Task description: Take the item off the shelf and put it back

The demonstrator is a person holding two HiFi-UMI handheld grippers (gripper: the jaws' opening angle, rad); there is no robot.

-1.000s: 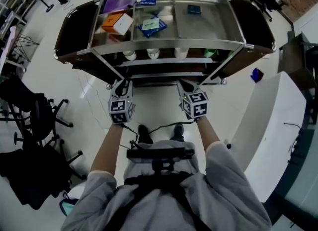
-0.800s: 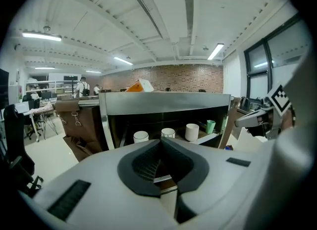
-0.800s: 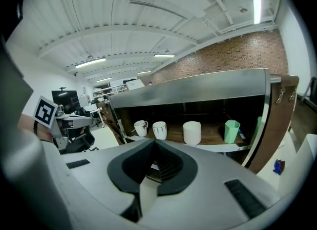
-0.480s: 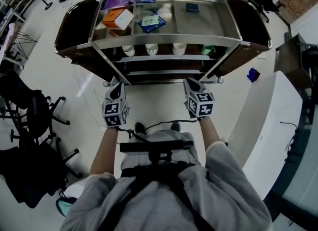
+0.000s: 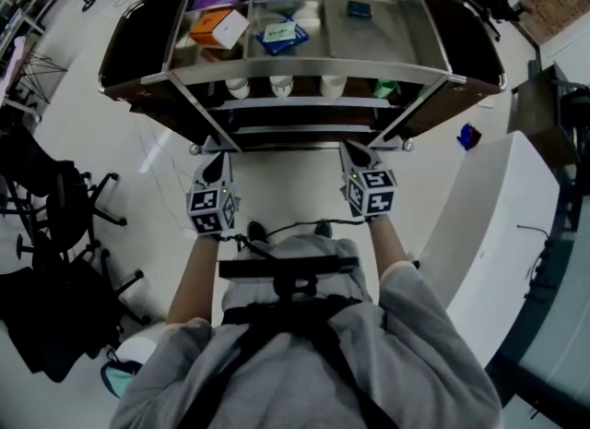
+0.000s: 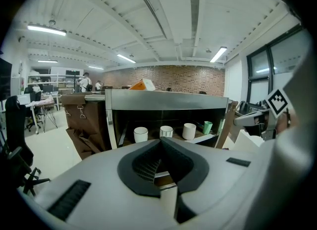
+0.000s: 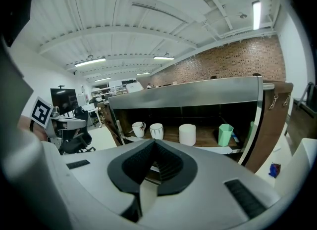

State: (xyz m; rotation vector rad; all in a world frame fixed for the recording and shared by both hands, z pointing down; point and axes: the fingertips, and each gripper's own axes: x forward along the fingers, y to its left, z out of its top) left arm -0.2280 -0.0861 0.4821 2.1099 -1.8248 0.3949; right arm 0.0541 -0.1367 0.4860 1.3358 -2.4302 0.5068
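Steel cart, cylindrical white mugs at upper centre
Left gripper and right gripper had ribbed jaws pressed together, empty.

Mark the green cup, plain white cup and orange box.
green cup [image 7: 226, 135]: right gripper view, side wall.
plain white cup [image 7: 187, 135]: right gripper view, side wall.
orange box [image 5: 203, 26]: head view, top face.

Shelf cart brushed metal; side bags brown cloth; floor glossy
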